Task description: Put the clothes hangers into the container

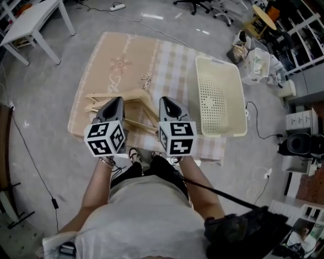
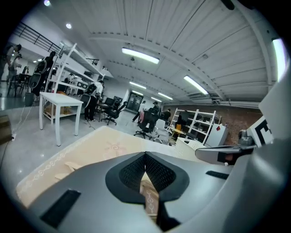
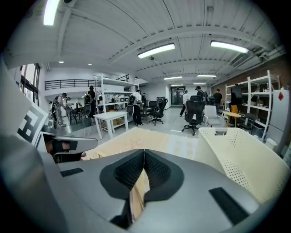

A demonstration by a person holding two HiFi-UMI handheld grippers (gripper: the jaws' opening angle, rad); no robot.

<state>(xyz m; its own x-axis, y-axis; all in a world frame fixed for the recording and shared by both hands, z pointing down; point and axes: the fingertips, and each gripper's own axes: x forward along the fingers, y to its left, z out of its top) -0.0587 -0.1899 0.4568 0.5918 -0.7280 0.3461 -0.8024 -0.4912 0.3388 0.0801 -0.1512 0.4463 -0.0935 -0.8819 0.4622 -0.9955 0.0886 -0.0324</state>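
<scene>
Several pale wooden clothes hangers (image 1: 135, 97) lie in a loose pile on a beige patterned mat (image 1: 116, 55) on the floor; their metal hooks (image 1: 147, 79) point away from me. A cream perforated laundry basket (image 1: 220, 96) stands to the right of the mat, with nothing in it that I can see. My left gripper (image 1: 117, 102) hovers over the pile's left part, jaws shut with nothing held. My right gripper (image 1: 166, 101) hangs beside it, between pile and basket, also shut on nothing. The basket (image 3: 241, 159) fills the right of the right gripper view. The left gripper view shows hanger ends (image 2: 68, 167) on the mat.
A white table (image 1: 30, 23) stands at the far left. Office chairs (image 1: 195, 5), a power strip (image 1: 117, 7) and cables lie beyond the mat. Shelving, boxes and equipment (image 1: 298, 126) crowd the right side. My shoes (image 1: 135, 156) are at the mat's near edge.
</scene>
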